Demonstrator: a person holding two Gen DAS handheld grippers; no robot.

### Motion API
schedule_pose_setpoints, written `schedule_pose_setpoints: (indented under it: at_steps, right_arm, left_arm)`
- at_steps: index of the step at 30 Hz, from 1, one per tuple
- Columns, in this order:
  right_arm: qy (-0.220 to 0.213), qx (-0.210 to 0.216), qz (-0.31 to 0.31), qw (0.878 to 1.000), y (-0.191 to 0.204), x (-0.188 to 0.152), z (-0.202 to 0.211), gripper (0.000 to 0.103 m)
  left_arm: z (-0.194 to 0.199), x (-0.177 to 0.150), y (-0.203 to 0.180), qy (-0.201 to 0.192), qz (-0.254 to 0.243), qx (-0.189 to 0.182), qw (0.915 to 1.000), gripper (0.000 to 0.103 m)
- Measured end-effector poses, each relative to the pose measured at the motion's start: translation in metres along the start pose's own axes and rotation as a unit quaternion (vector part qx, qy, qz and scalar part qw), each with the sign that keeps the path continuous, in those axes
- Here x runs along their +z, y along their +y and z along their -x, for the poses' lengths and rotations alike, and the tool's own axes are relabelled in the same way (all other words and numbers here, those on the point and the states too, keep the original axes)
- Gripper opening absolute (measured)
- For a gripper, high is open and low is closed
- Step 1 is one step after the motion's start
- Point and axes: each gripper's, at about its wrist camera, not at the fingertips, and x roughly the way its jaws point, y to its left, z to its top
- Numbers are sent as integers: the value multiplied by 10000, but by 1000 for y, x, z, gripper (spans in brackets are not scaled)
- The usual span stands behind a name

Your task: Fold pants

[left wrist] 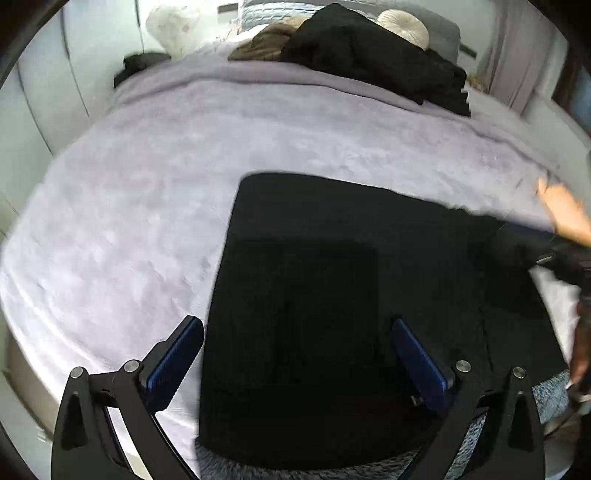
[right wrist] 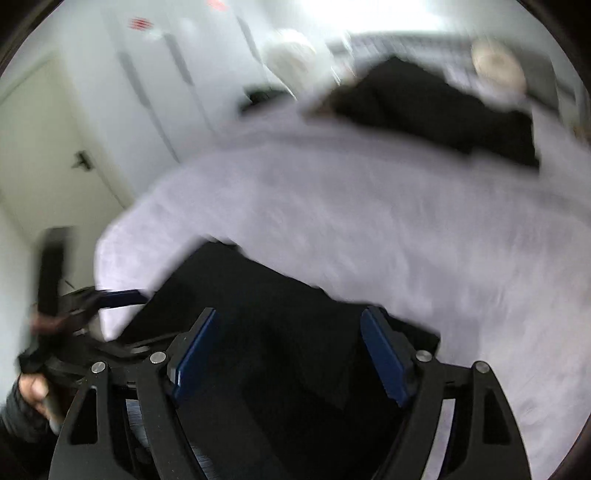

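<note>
Pants [left wrist: 332, 295]: black, lying flat as a rectangle-like panel on the lavender blanket [left wrist: 166, 177] of the bed, near its front edge. Look already folded at least once, though hard to judge because dark cloth hides the layers. One part stretching to the right side, toward the right gripper [left wrist: 561, 258].

Left gripper [left wrist: 295, 358]: fingers [left wrist: 173, 358] spread wide, nothing between them, hovering above the near part of the pants. Right gripper [right wrist: 295, 354]: fingers [right wrist: 384, 354] also spread apart and released, above the black cloth, holding nothing. Right wrist view blurred, so exact height above the cloth not clear.

Farther back on the bed, well apart from the pants: a heap of other dark clothes [left wrist: 369, 55], a brown garment [left wrist: 266, 44] and a round pale cushion [left wrist: 402, 24].

Possible troubles from here, as judgement only:
- Pinching only the upper layer, because black layers look the same; then the fold opens and the lower layer stays behind.
- Catching the fluffy blanket together with the cloth, because the fingers must go low on a soft surface.
- Uneven fold, if both grippers do not take matching corners.
- Sliding off the front edge of the bed, since the pants lie close to it.
</note>
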Motion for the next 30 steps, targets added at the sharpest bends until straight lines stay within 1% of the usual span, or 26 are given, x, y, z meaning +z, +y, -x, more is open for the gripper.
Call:
schedule_pose_setpoints:
  at_steps: [1,3,5,6,7,8,9,10,11,13,14,15,16,18,20,21,23,25,27,28,29,30]
  right_arm:
    - [72,135,-187,9997,-11,-4,-6,81]
    - [-10,240,-160,9996,-14,-9,-1,81]
    - [-165,190,-117,9996,-8,-12,20,81]
    - [-274,136,1,9995,-3,-17,33,81]
    - [-361,10,237,9991,6,-24,45,81]
    - [-421,-105,453,9980,14,-27,49,82]
    - [-468,-252,752,9957,29,-36,57,82]
    - [-439,-411,1153,9915,44,-53,62,83]
    - [-363,-538,1403,9880,53,-63,61,83]
    - [48,-1193,2012,9723,66,-91,42,83]
    - [157,-1305,2121,9684,66,-100,34,83]
    - [159,-1303,2105,9687,62,-106,32,84]
    - [138,-1263,1960,9723,56,-107,30,87]
    - [220,-1096,1720,9787,49,-102,35,87]
    - [233,-978,1545,9829,47,-92,48,88]
    - [134,-980,1526,9833,48,-87,56,88]
    - [-210,-858,1553,9839,52,-72,76,88]
    - [-496,-654,1511,9851,54,-52,87,88]
    - [-636,-344,1493,9861,60,-27,80,89]
    - [-664,-118,1519,9861,64,-10,71,89]
    - [-614,4,1544,9861,68,1,60,89]
    - [-461,203,1568,9863,72,15,45,89]
  left_arm:
    - [-2,1,3,44,69,-116,9999,102]
    - [0,2,5,87,122,-222,9996,102]
    - [12,1,10,-21,126,-132,9998,102]
    - [22,-3,11,-160,53,3,9999,102]
    - [30,-8,10,-269,-24,128,9996,102]
    - [41,-15,11,-403,-117,267,9988,102]
    - [49,-22,11,-473,-187,337,9981,102]
    - [52,-27,13,-491,-231,360,9979,102]
    - [52,-34,13,-470,-299,394,9977,102]
    - [43,-42,13,-408,-380,518,9971,102]
    - [36,-45,14,-325,-349,495,9976,103]
    - [28,-45,17,-230,-223,432,9986,103]
    - [29,-47,21,-231,-115,357,9990,103]
    - [35,-45,25,-227,-58,221,9995,103]
    - [50,-44,25,-407,-215,312,9985,103]
    - [61,-43,27,-593,-299,414,9969,103]
    - [74,-42,30,-798,-384,433,9951,103]
    - [79,-38,29,-860,-400,224,9952,103]
    - [76,-41,22,-754,-421,-164,9961,103]
    - [74,-44,17,-721,-454,-231,9961,103]
    - [71,-47,12,-701,-507,-243,9959,103]
    - [68,-49,7,-670,-552,-232,9960,103]
